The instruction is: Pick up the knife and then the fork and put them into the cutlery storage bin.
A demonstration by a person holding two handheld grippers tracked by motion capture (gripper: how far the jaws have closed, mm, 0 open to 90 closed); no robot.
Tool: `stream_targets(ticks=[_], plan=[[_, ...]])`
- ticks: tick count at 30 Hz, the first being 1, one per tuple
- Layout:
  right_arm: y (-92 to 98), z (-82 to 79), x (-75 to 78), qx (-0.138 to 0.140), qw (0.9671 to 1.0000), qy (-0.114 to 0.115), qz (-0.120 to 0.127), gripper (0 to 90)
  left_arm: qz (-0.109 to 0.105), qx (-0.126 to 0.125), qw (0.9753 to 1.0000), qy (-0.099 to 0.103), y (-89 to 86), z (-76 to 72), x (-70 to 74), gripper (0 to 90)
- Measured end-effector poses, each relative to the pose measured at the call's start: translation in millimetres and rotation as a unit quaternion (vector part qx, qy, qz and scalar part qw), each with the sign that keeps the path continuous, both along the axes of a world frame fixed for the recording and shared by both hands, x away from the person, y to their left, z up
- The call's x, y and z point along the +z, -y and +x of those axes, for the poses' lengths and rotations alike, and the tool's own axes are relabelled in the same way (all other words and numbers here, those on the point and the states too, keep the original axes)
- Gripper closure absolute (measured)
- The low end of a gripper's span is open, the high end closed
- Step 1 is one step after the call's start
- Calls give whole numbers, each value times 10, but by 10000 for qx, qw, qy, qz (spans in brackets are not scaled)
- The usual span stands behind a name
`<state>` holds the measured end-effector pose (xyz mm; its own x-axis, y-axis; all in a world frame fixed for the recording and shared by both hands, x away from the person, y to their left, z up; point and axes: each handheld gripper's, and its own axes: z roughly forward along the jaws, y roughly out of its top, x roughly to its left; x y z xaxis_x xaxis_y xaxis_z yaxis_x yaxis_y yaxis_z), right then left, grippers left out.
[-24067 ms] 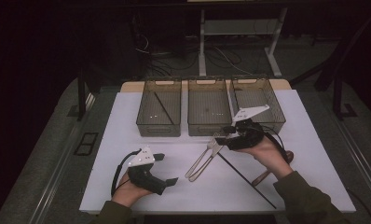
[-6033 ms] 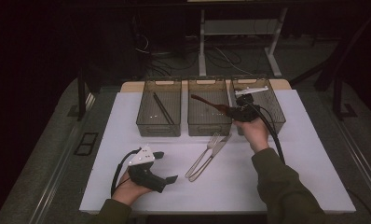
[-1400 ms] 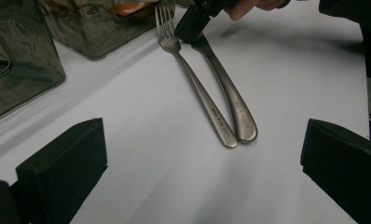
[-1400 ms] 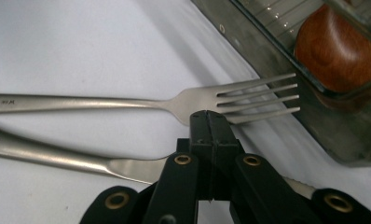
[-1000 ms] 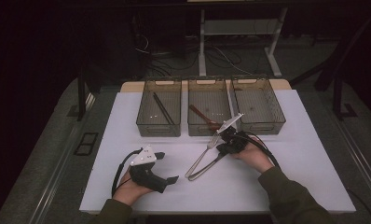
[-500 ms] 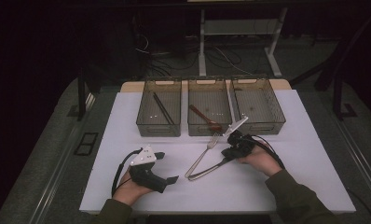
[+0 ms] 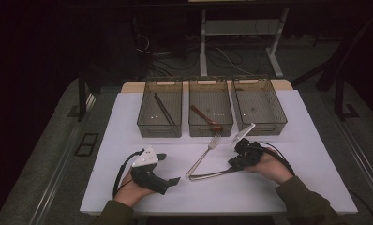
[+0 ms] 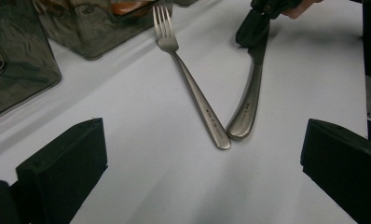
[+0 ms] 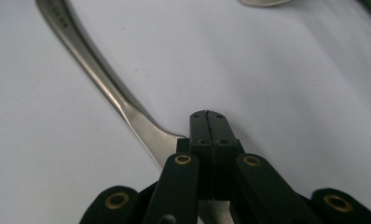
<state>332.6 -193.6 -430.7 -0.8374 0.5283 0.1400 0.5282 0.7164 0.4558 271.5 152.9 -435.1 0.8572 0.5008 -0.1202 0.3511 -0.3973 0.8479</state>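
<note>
Bins (image 7: pixel 211 101) – three; fork (image 7: pixel 204 156) – one; knife (image 7: pixel 212 175) – one, in right claw (image 7: pixel 233 165)

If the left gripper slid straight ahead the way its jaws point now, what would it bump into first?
Most likely the handle ends of the fork and the knife, which meet between the left gripper's open jaws, straight ahead on the table. Bare white table lies before them; which handle comes first is hard to judge.

Right gripper (image 9: pixel 209 122) jaws pressed together over knife (image 9: pixel 104 77) blade; handle extending up-left across white table (image 9: pixel 277 79).
</note>
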Motion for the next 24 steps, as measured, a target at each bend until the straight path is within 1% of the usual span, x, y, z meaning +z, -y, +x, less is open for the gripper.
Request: stream_targets(ticks=[1,2,4,5,8,10,11,12,13,14,16,17,18,21,23,24], plan=[[8,-22,3,16,10000,-24,-7,892,0,-1,10000,-1,1,1,-1,0],[22,-34,-1,101,9999,16,-31,892,8,-2,10000,-14,-1,4,-1,0],[30,-74,4,125,9999,-42,-20,892,-2,9,10000,-19,-4,7,-2,0],[39,-81,3,180,9998,-28,-33,891,1,2,10000,-14,-8,8,1,0],[58,-84,8,220,9997,-59,35,890,-16,8,10000,0,-12,9,4,0],[78,-78,37,206,9996,-71,159,888,11,-5,10000,3,-13,5,7,0],[89,-76,54,278,9993,-41,236,863,3,-7,10000,6,-13,3,7,0],[91,-82,81,303,9991,-46,289,818,-2,-6,10000,4,-12,2,8,0],[94,-81,96,373,9988,11,332,794,5,-9,10000,4,-13,3,7,0],[93,-87,112,429,9984,10,367,780,6,-7,10000,0,-14,5,6,0],[87,-96,130,525,9977,76,416,715,0,-8,10000,-1,-12,5,5,0],[85,-100,136,600,9971,67,466,695,-3,-7,10000,-6,-10,5,5,0],[77,-107,140,671,9965,68,484,660,-3,-7,10000,-7,-9,5,7,0],[43,-134,157,771,9957,99,502,606,-40,-8,10000,0,0,2,12,0],[14,-140,187,797,9958,167,429,587,-39,-8,10000,5,1,-4,10,0],[-6,-143,202,858,9951,211,451,569,-37,-7,10000,8,-2,-3,11,0]])
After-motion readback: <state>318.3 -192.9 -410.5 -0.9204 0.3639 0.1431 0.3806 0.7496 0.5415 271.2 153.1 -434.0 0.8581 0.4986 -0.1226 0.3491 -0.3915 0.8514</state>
